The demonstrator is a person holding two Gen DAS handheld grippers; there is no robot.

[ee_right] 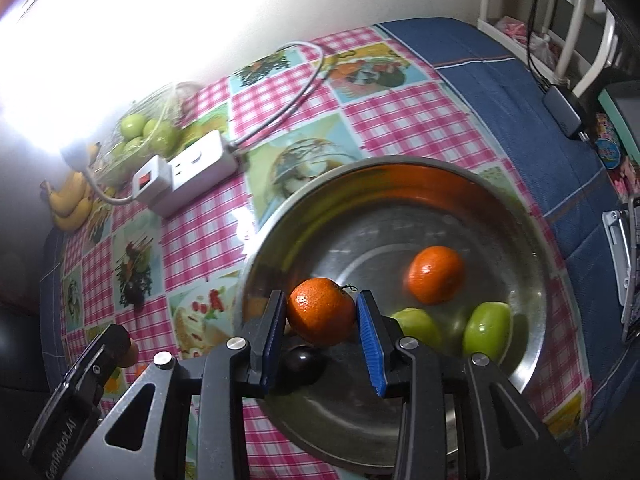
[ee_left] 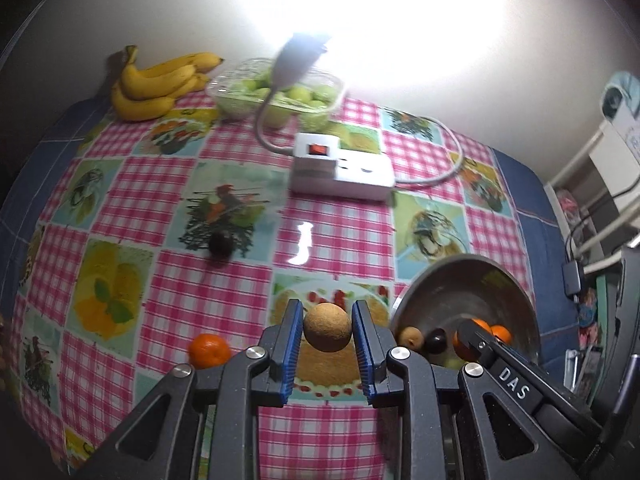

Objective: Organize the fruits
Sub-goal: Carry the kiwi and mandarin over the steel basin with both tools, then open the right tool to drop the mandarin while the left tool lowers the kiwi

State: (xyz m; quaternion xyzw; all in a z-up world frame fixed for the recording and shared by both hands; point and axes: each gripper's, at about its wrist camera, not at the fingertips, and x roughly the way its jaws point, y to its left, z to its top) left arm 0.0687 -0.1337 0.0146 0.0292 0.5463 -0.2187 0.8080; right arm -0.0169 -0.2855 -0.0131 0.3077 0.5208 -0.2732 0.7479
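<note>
My left gripper [ee_left: 327, 330] is shut on a round tan-brown fruit [ee_left: 327, 326], held above the checked tablecloth just left of the steel bowl [ee_left: 496, 276]. My right gripper [ee_right: 322, 312] is shut on an orange tangerine [ee_right: 320, 310], held over the steel bowl [ee_right: 400, 168]. Inside the bowl lie another tangerine [ee_right: 436, 274], two green fruits [ee_right: 486, 330] [ee_right: 416, 324] and a dark round fruit [ee_right: 302, 360]. A loose tangerine [ee_left: 209, 350] and a dark fruit [ee_left: 221, 245] rest on the cloth. The other gripper shows at the lower left of the right wrist view.
Bananas [ee_left: 160, 84] and a clear plastic tub of green fruits [ee_left: 276, 92] stand at the far edge by the wall. A white power strip [ee_left: 340, 168] with a cable and a glaring lamp [ee_left: 302, 56] sits mid-table. White chair rails [ee_right: 576, 40] stand beyond the right edge.
</note>
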